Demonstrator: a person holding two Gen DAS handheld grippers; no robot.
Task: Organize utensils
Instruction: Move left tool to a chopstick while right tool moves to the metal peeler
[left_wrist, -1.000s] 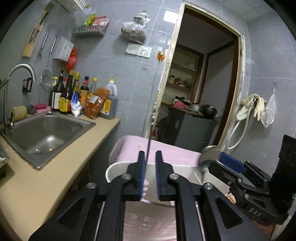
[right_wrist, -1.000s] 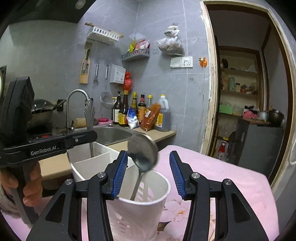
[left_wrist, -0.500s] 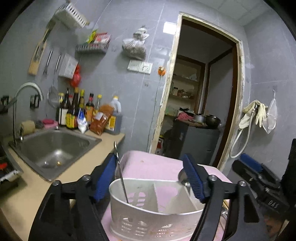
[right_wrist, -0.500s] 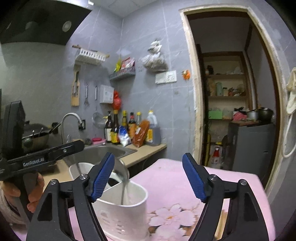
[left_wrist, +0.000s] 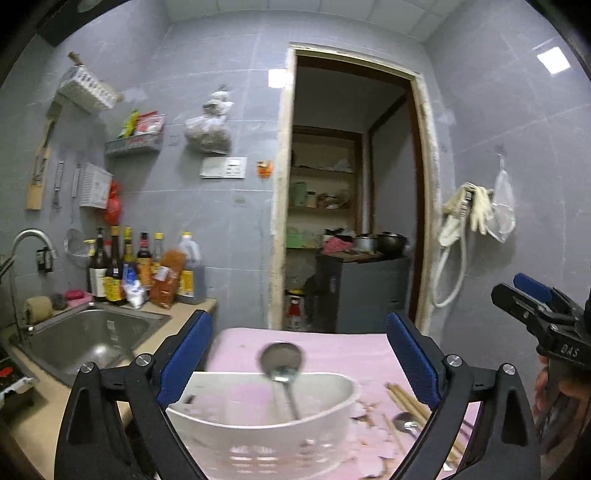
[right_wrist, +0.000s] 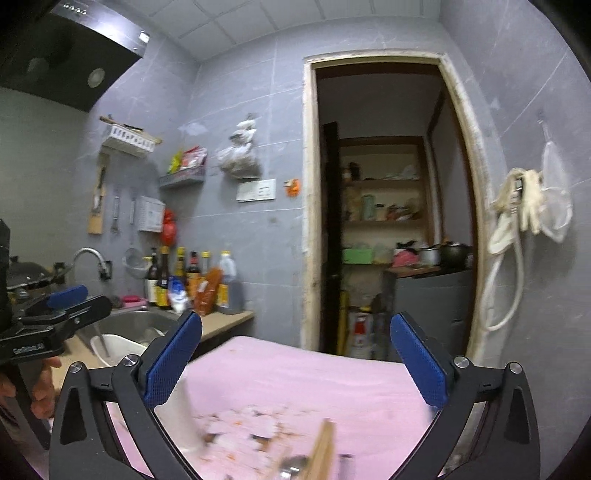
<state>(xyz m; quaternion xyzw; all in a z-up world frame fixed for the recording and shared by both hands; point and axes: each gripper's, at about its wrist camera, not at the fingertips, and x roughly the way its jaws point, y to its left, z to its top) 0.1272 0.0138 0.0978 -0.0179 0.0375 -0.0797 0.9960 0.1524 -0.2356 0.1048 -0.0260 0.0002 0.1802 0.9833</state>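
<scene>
A white slotted utensil holder (left_wrist: 258, 417) stands on the pink table (left_wrist: 332, 350), low in the left wrist view. A metal spoon (left_wrist: 281, 363) stands in it, bowl up. My left gripper (left_wrist: 297, 332) is back from the holder, its jaws opening and its pads touching nothing. In the right wrist view my right gripper (right_wrist: 295, 332) is also opening over the table with nothing between its pads. The holder (right_wrist: 114, 345) shows at its left with a thin metal handle (right_wrist: 100, 338) standing in it. Wooden chopsticks (left_wrist: 406, 402) and another spoon (left_wrist: 406, 424) lie on the cloth.
A steel sink (left_wrist: 88, 336) and a row of sauce bottles (left_wrist: 140, 269) sit on the counter at left. A doorway (left_wrist: 351, 221) opens behind the table. A person's hand (right_wrist: 40, 384) holds the left gripper (right_wrist: 62, 306). The right gripper (left_wrist: 535, 306) shows at the left view's right edge.
Both grippers opened and let go: the left of a thin metal utensil, the right of the spoon, both now standing in the holder. Both pulled back and rose.
</scene>
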